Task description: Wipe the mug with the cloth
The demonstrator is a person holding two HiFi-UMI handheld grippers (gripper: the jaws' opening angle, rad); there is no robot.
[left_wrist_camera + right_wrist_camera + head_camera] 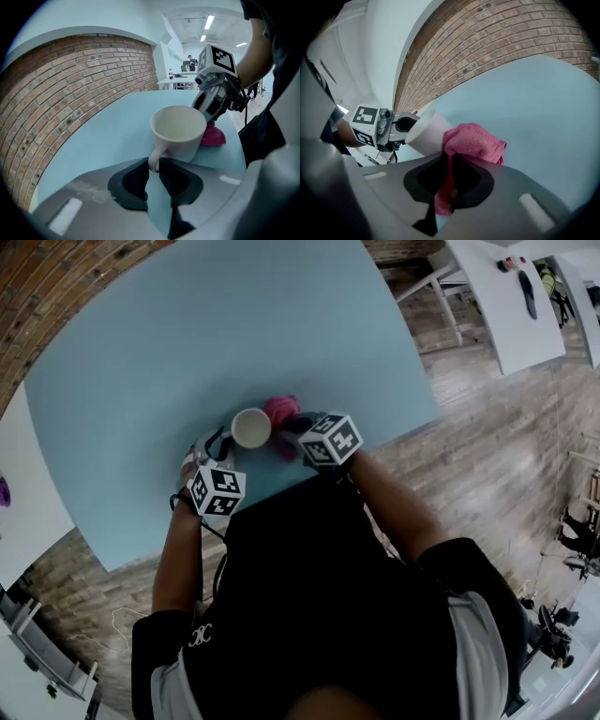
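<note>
White ceramic mug [178, 129] held by its handle as a pink terry cloth [471, 143] meets its side, near the front edge of a pale blue bench [187, 334]

The left gripper [153, 171] has its jaws clamped on the mug's looped handle [153, 158]; the right gripper [452, 173] has its jaws together on a fold of the cloth, whose bunched end touches the mug's outer wall. The mug stands upright, mouth open to the head camera. Its base is hidden behind the left gripper's body, so contact with the bench cannot be told. From above, the marker cubes [330, 438] cover both sets of jaws
</note>
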